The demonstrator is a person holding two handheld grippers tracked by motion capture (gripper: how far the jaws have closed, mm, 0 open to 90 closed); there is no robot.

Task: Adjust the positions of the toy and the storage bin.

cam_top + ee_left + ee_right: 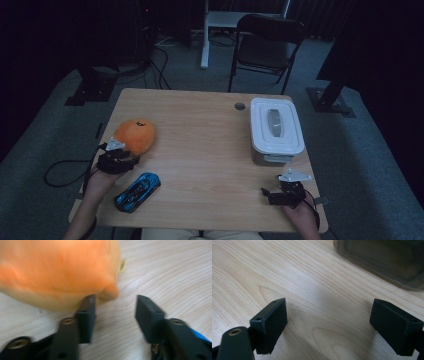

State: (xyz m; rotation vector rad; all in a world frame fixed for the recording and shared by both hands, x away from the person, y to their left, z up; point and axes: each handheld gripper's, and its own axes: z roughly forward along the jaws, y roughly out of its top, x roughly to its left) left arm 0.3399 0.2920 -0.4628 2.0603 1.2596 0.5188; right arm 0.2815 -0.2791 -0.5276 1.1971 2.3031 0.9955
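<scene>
High view: a wooden desk point(200, 145) seen from the person's side. The left tool point(116, 159) sits at about 9 o'clock on the desk, directly against the near edge of an orange plush toy point(134, 135). In the left gripper view the toy point(57, 272) lies on the wood just ahead of the tool point(115, 312); its two jaws stand partly apart with only bare desk between them. One jaw appears to touch a small bump on the toy's underside, though blur makes contact uncertain. Nothing is gripped.

A blue toy car point(137, 191) lies at about 7 o'clock, just beside the left hand point(100, 185), nose pointing toward 2 o'clock.

The right tool point(285, 192) rests near 5 o'clock, close to the desk's near edge. In the right gripper view its jaws are spread wide over bare wood, holding nothing point(329, 322).

A white lidded container point(276, 129) stands at about 2 o'clock, well apart from the toy; its dark wall point(384, 260) lies ahead of the right tool. A folding chair point(265, 45) stands on the floor beyond the desk at 12 o'clock.
</scene>
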